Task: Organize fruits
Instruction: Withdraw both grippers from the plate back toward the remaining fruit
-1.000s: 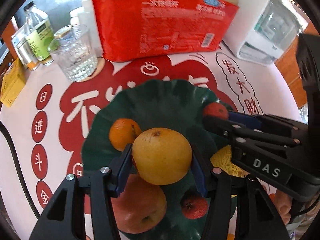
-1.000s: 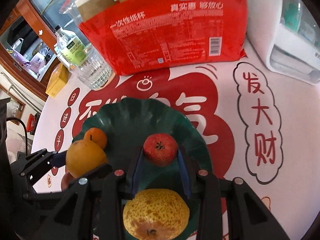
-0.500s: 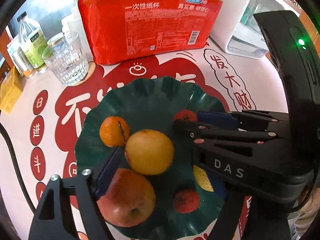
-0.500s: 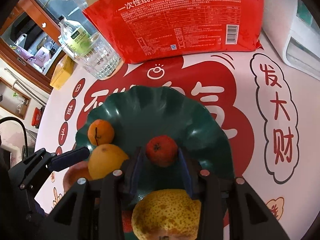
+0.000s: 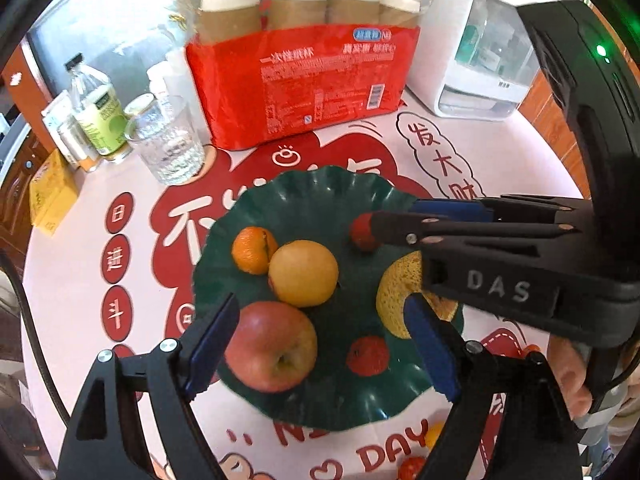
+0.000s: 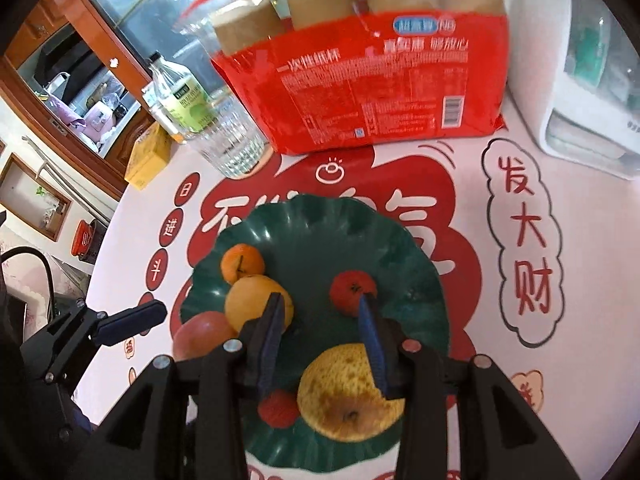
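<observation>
Both grippers above green plate (image 5: 320, 192), nothing held.
Left gripper (image 5: 320, 344) jaws just opened wide, yellow pear (image 5: 303, 273) lying beyond the tips mid-plate. Right gripper (image 6: 320, 320) narrowly parted, small red fruit (image 6: 352, 287) past its tips, unpressed.

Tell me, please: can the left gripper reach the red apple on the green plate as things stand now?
Probably yes. The left gripper is open and empty, and the red apple lies just under its left finger with nothing on top. The yellow pear touches it behind, so the space is narrow.
</observation>
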`<state>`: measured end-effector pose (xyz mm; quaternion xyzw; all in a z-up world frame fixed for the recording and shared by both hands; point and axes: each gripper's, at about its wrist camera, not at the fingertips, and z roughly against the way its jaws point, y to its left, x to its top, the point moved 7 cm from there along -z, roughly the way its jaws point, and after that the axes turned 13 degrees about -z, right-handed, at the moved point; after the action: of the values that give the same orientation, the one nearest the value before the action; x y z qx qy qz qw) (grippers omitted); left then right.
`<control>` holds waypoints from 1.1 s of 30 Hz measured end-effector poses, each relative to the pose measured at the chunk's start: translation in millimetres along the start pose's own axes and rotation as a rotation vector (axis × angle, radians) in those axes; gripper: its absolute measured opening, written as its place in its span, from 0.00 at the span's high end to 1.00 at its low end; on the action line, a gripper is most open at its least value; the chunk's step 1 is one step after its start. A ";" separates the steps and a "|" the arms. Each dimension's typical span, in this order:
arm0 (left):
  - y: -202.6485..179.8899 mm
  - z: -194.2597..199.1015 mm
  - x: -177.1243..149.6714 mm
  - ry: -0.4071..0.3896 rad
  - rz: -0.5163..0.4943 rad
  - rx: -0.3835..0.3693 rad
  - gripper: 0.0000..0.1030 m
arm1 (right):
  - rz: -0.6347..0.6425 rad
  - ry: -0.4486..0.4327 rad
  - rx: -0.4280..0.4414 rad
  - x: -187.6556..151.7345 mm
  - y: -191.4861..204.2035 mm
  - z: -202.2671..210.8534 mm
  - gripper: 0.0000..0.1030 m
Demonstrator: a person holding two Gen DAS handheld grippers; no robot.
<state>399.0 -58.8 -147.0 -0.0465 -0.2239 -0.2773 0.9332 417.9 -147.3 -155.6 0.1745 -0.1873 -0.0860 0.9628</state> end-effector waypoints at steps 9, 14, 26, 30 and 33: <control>0.6 58.1 -13.0 -0.049 0.023 0.018 0.19 | 0.001 -0.052 0.014 -11.4 11.9 48.9 0.63; -0.4 91.9 -18.9 -0.085 0.039 0.023 0.19 | -0.005 -0.092 0.027 -20.1 17.0 83.8 0.63; -13.2 175.7 -37.7 -0.189 0.056 0.039 0.15 | 0.017 -0.187 0.054 -51.0 34.2 163.1 0.63; -22.2 192.9 -46.5 -0.210 0.055 0.041 0.15 | 0.028 -0.213 0.060 -68.9 37.3 186.0 0.63; -29.1 205.6 -55.0 -0.228 0.057 0.043 0.15 | 0.029 -0.231 0.066 -80.5 37.1 199.8 0.63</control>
<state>261.7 -12.6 11.6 -0.0641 -0.3331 -0.2388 0.9099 270.0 -155.1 5.0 0.1925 -0.3024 -0.0854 0.9296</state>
